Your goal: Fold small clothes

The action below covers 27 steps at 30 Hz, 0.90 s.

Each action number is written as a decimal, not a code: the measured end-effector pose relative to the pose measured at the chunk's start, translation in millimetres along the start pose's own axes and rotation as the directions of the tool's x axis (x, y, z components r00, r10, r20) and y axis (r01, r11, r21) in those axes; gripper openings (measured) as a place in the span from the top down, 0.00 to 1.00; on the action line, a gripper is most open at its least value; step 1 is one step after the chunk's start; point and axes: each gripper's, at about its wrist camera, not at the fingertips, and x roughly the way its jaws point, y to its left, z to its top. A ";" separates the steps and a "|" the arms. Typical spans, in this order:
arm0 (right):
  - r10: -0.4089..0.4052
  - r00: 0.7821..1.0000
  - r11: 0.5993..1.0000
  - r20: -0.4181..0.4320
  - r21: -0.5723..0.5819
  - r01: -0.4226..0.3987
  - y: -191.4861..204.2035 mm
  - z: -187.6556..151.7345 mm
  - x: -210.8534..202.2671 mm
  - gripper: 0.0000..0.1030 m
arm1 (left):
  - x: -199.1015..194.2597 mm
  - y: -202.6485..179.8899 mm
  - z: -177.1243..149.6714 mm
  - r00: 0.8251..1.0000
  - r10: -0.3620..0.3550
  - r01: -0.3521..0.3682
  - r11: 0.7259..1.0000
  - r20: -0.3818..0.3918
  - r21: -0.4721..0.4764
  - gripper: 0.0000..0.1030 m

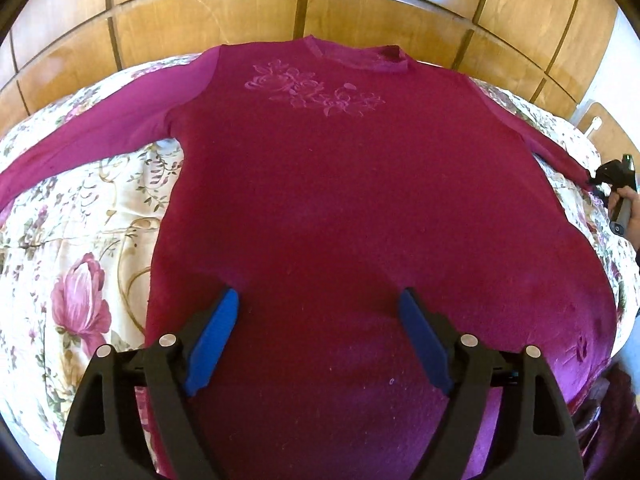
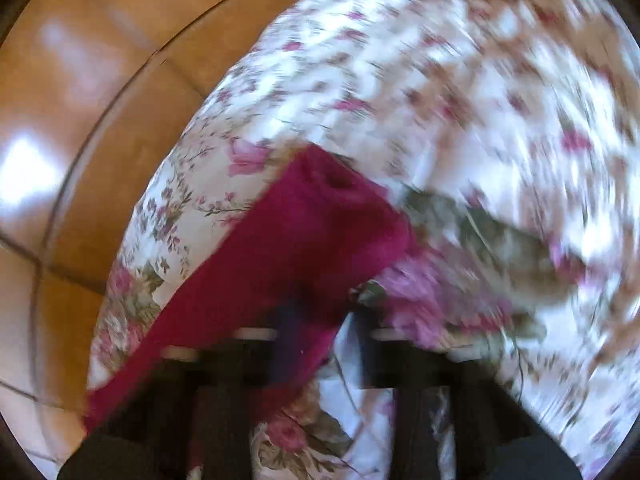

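Left gripper (image 1: pixel 318 300) pointed steeply downward, blue fingers (image 1: pixel 214 336) spread wide with nothing between them, right gripper (image 1: pixel 596 180) clamped shut on a sleeve (image 2: pixel 304 232), a hand (image 1: pixel 626 204) gripping its handle

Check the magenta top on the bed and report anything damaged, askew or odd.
The magenta top lies flat, front up, on the floral bedspread. One small dark hole shows in the sleeve end near the cuff, in the right wrist view, though that picture is blurred. The right gripper grips that sleeve. Otherwise nothing stands out.
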 end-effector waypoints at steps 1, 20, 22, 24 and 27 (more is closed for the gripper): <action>0.012 1.000 0.998 0.022 -0.058 -0.011 18.3 0.1 -8.4 0.94 | -0.3 0.3 0.6 1.000 -0.001 0.001 1.000 -0.003 -0.003 0.22; 0.498 0.745 0.488 -0.444 -0.566 -0.664 347.6 -263.4 -86.3 0.94 | -21.9 31.2 44.5 0.988 -0.110 0.126 0.979 0.108 -0.161 0.04; 0.472 0.704 0.412 -0.531 -0.574 -0.708 366.8 -305.2 -85.5 0.94 | -23.7 39.7 50.4 0.984 -0.113 0.138 0.972 0.136 -0.192 0.04; 0.451 0.675 0.368 -0.584 -0.568 -0.736 374.6 -331.2 -86.7 0.82 | -26.1 48.1 56.8 0.979 -0.111 0.147 0.965 0.170 -0.216 0.04; 0.480 0.649 0.357 -0.590 -0.545 -0.759 369.4 -336.8 -95.7 0.55 | -28.8 55.1 68.9 0.974 -0.097 0.141 0.967 0.203 -0.213 0.04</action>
